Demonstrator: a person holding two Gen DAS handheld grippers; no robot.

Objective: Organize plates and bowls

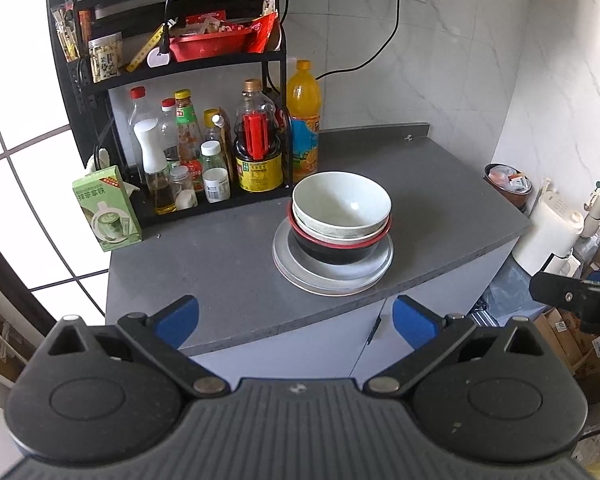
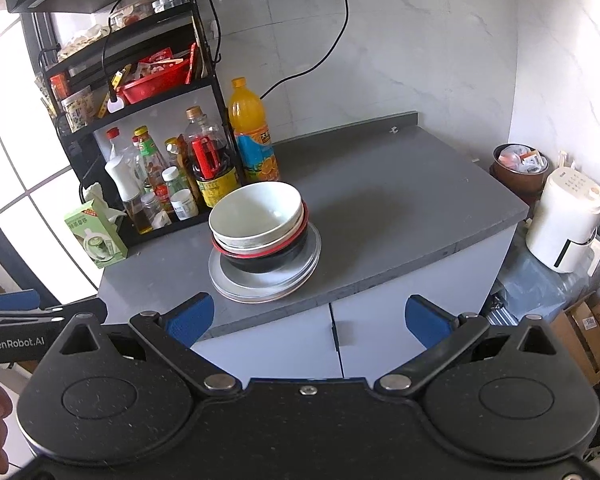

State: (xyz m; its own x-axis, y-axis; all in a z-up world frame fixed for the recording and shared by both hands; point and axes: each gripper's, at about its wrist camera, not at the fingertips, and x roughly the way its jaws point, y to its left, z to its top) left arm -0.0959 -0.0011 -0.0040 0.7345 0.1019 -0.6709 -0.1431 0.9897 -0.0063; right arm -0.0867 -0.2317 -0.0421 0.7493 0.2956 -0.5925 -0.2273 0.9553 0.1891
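Both tongs, left (image 1: 296, 320) and right (image 2: 308, 320), gape wide, empty.

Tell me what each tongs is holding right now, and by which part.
Nothing is held. The left tongs and right tongs are both open and empty, short of the counter. The bowls sit untouched, stacked on the plates.

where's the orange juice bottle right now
In both views the orange juice bottle stands at the back of the counter, against the right end of the black rack, just behind the stacked bowls.
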